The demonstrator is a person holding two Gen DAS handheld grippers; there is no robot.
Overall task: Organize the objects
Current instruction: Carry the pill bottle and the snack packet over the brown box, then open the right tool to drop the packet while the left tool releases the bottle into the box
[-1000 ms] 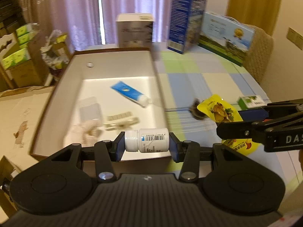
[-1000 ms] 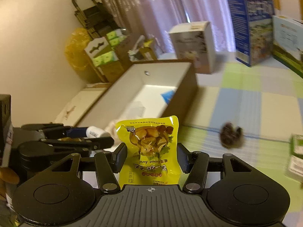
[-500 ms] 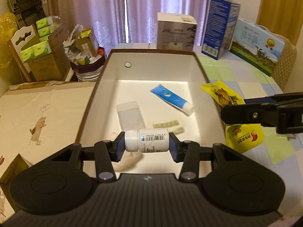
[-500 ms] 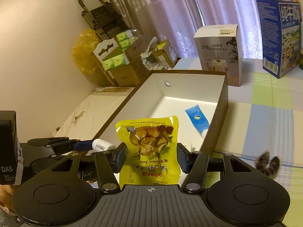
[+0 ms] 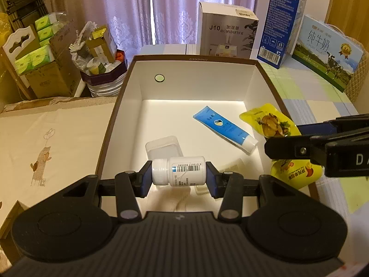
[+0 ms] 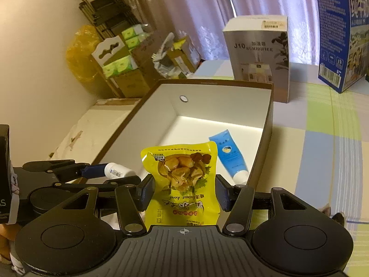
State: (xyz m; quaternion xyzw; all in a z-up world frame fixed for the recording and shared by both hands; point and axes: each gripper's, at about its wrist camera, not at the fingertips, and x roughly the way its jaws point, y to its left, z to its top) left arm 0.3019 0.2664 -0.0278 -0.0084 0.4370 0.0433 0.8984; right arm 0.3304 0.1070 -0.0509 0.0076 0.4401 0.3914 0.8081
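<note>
My left gripper [image 5: 178, 173] is shut on a white pill bottle [image 5: 178, 171], held sideways over the near end of the open white box [image 5: 198, 85]. My right gripper [image 6: 183, 188] is shut on a yellow snack pouch [image 6: 182, 180], held upright above the box's near right rim; the pouch also shows in the left wrist view [image 5: 272, 124]. Inside the box lie a blue tube [image 5: 224, 128], a clear plastic case [image 5: 163, 149] and some small pale items partly hidden behind the bottle. The left gripper with the bottle shows in the right wrist view [image 6: 117, 169].
A humidifier carton [image 5: 227, 31], a tall blue carton [image 5: 281, 23] and a milk carton [image 5: 327, 50] stand behind the box on the checked tablecloth [image 6: 322, 127]. Cardboard boxes with green packs [image 5: 34, 53] stand left. A dark hair clip [image 6: 334, 214] lies right of the box.
Both grippers have moved left and forward over the box with their objects still held. The view has swung from the tablecloth side to centre on the box.
</note>
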